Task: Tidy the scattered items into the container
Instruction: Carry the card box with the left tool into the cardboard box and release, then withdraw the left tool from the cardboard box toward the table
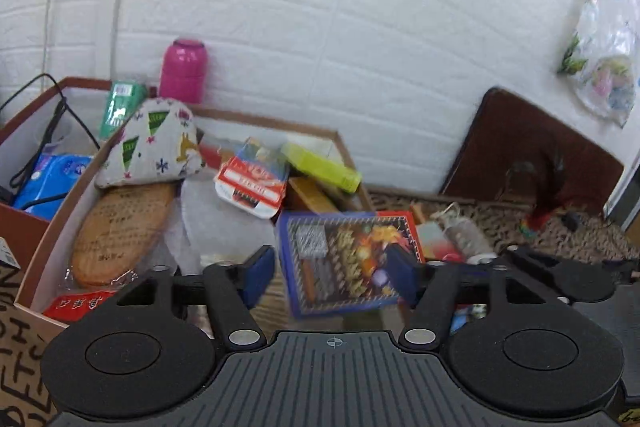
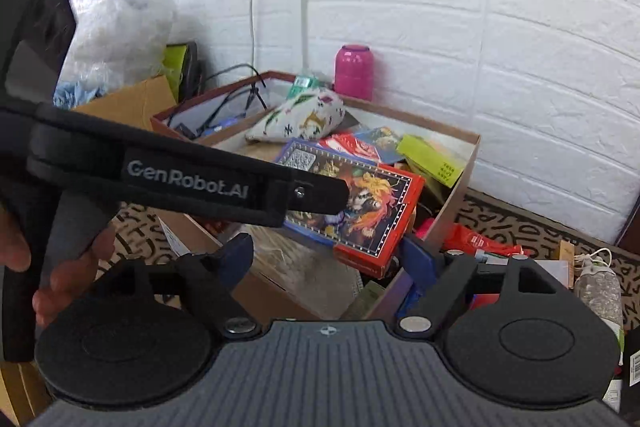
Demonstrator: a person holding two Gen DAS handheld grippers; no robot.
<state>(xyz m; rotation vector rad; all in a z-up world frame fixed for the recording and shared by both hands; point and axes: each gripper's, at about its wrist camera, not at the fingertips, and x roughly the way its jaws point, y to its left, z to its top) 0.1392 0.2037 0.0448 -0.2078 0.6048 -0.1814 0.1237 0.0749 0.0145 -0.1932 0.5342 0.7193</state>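
Shows left tongs [image 1: 331,275] released, blue pads spread wide, nothing pressed between. Shows right tongs [image 2: 326,259] released as well, pads apart and gripping nothing.

Finds the picture box [image 2: 360,195], blue and red border with bright cartoon art, lying tilted on top of the clutter inside the cardboard container [image 2: 452,203], near its front corner and free of both tongs. Carries a QR-style code square [image 2: 300,159] in one corner; smaller print on it too blurred to read.

Reads "GenRobot.AI" [image 2: 188,181] in pale letters along the black side of the left device, held by a hand [image 2: 68,283] at the left edge of the right wrist view.

Inside the container, also shows a patterned fabric pouch [image 1: 154,143], a brown oval pad [image 1: 120,231] with dark writing too small to make out, a red and white packet [image 1: 254,183] with unreadable characters, and a yellow-green box [image 2: 432,155] with a few tiny dark marks.

Places a pink bottle [image 1: 183,71] upright against the white brick wall behind. Leaves a red packet [image 2: 480,243] and a mesh bag [image 2: 600,287] outside, on a rug [image 2: 520,223] printed with black letter shapes.
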